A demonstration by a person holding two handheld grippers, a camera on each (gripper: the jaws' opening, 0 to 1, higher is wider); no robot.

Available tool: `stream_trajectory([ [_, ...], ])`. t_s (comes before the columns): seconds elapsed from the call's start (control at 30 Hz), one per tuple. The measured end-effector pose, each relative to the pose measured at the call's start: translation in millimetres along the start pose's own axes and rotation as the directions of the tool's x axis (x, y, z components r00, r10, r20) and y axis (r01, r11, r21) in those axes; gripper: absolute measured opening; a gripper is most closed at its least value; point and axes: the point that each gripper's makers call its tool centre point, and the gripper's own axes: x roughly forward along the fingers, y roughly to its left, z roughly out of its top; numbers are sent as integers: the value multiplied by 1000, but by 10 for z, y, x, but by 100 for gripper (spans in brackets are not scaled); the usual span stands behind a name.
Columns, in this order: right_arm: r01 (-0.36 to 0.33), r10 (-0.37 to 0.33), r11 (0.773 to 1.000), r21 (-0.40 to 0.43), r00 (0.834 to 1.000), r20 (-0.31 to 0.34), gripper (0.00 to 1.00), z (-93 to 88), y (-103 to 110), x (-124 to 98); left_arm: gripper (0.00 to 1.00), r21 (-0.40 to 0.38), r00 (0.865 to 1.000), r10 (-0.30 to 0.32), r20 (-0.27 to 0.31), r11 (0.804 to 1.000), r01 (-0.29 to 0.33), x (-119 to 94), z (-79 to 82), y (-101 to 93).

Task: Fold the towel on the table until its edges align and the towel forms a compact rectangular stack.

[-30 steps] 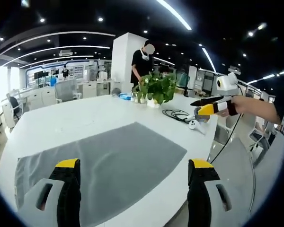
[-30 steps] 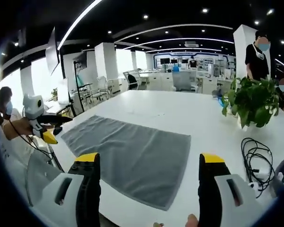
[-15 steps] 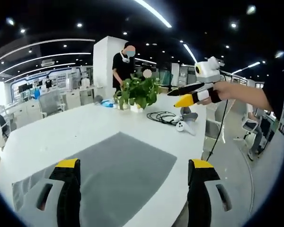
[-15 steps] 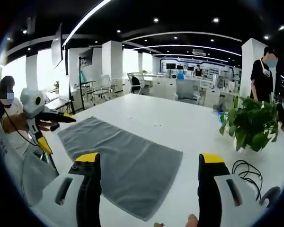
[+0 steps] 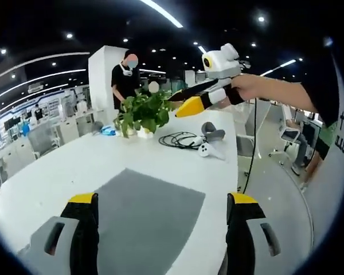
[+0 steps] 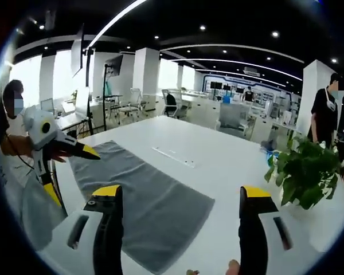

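A grey towel (image 5: 149,212) lies flat and spread out on the white table (image 5: 57,172); in the right gripper view the towel (image 6: 143,192) runs from the left edge toward the middle. My left gripper (image 5: 160,206) hangs open above the towel's near end, nothing between its jaws. My right gripper (image 6: 175,197) is open too, over the towel's other end. The right gripper (image 5: 189,100), held in a hand, shows at the upper right of the left gripper view. The left gripper (image 6: 66,154) shows at the left of the right gripper view, beside the towel's edge.
A potted plant (image 5: 140,112) stands at the far side of the table, also seen as the plant (image 6: 304,172). A black cable (image 5: 180,139) and white controllers (image 5: 209,150) lie near it. A person (image 5: 125,77) stands behind the plant. The table's edge runs along the right.
Both views have swung: the left gripper view turned right, so the towel slid left and the other gripper rose higher. The right gripper view turned left. The towel lies as before.
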Motion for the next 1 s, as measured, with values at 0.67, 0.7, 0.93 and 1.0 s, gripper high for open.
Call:
stream_trajectory([
  [0.67,-54,53,998,-29,998,-20,80,-67,-365,364,87,67,996,10,-94,998,-4,663,-70,-139],
  [0.7,-58,57,998,-29,998,-22,80,-77,-378,386,87,71,995,9,-97,998,-2,687,-72,-151],
  [0.93,-90,90,996,-17,996,-9,79,-79,-435,515,87,52,995,-10,-99,999,15,836,-83,-214],
  [1.0,-89,89,996,-14,996,-11,79,-94,-462,550,88,60,995,-18,-97,998,23,882,-81,-243],
])
